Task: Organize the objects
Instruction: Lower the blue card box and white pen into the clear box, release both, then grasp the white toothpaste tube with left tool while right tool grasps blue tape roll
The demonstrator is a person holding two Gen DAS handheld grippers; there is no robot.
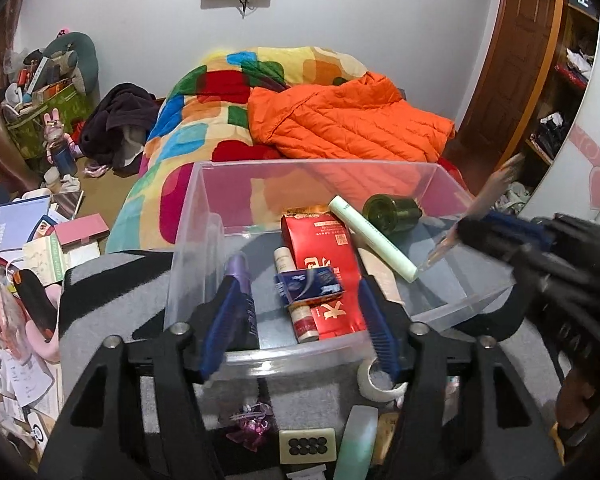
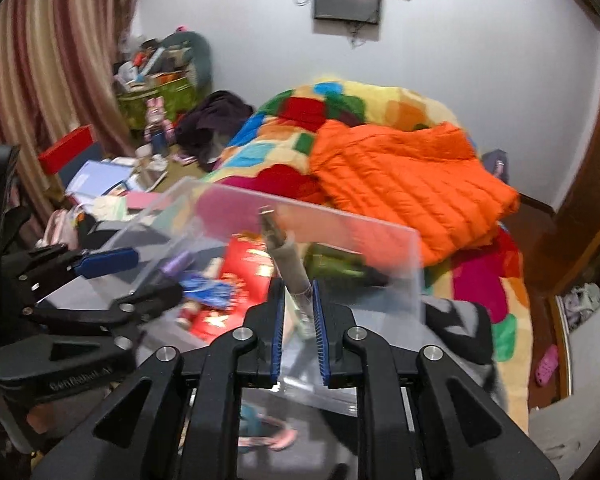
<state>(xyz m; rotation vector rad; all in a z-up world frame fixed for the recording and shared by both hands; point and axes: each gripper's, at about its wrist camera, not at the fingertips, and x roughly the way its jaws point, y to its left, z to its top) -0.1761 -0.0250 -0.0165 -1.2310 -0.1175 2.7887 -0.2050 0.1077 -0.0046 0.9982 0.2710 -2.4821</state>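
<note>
1. The right hand-held gripper (image 2: 298,322) pinches a slim object in a clear plastic sleeve (image 2: 288,264), its make blurred, just short of the near wall of the clear plastic bin (image 1: 204,216).
2. The left hand-held gripper (image 1: 300,312) hangs spread over the bin's near rim, nothing between its pads; a blue packet (image 1: 308,286) lies just ahead of it.
3. Judged step: carrying the sleeved object in. The next move calls for lifting it over the wall and letting go in a free spot.
4. A red box (image 1: 324,256), pale green tube (image 1: 374,240), green jar (image 1: 392,210) and purple bottle (image 1: 240,280) already crowd the bin; the left hand-held gripper sits close to the path.
5. A tape roll (image 1: 376,380) waits outside, under the left hand-held gripper.
</note>
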